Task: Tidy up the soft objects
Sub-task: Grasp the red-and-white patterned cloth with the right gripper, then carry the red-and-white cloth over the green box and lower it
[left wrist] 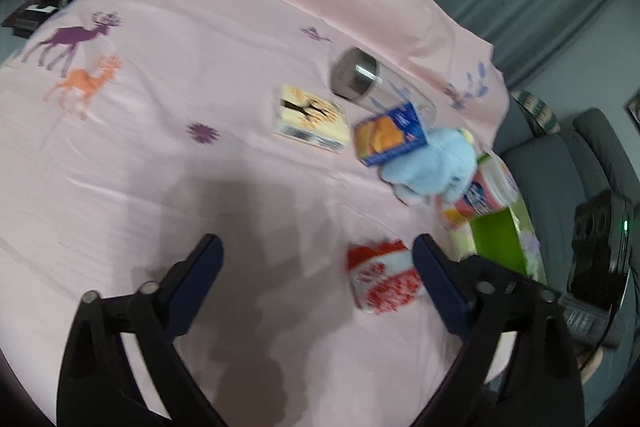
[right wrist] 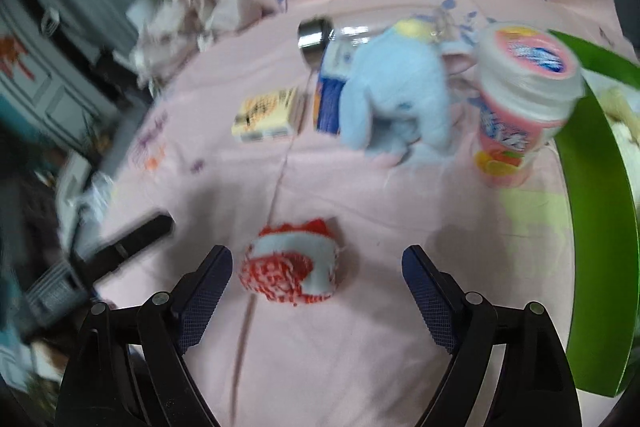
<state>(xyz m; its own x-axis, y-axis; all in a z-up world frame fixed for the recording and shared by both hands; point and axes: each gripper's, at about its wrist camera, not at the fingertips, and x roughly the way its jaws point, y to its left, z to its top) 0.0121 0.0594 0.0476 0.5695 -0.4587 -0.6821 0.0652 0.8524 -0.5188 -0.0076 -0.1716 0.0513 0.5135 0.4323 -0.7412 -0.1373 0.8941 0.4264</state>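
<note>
- Fingers of the right gripper (right wrist: 318,259) are standing wide apart with nothing between the pads; the left gripper (left wrist: 318,247) is likewise spread wide and holding nothing.
- Both grippers are angling down over the pink bedsheet (left wrist: 160,147), so the step in hand looks like the approach to a soft item, with no grasp yet made.
- In the right wrist view the red-and-white soft toy (right wrist: 290,265) is lying on the sheet just ahead of the fingertips, closer to the left finger than to the right, apart from both.
- In the left wrist view that same toy (left wrist: 382,275) is sitting just beside the inner face of the right-hand finger; whether it touches is lost in the blur.
- Farther off, the blue plush elephant (right wrist: 394,95) is resting between a blue carton (right wrist: 330,99) and a pink tub (right wrist: 520,99), near the green bin (right wrist: 592,207).
- Next, I judge, the right gripper needs to centre over the small toy, lower, and close gently, since plush will squash.
</note>
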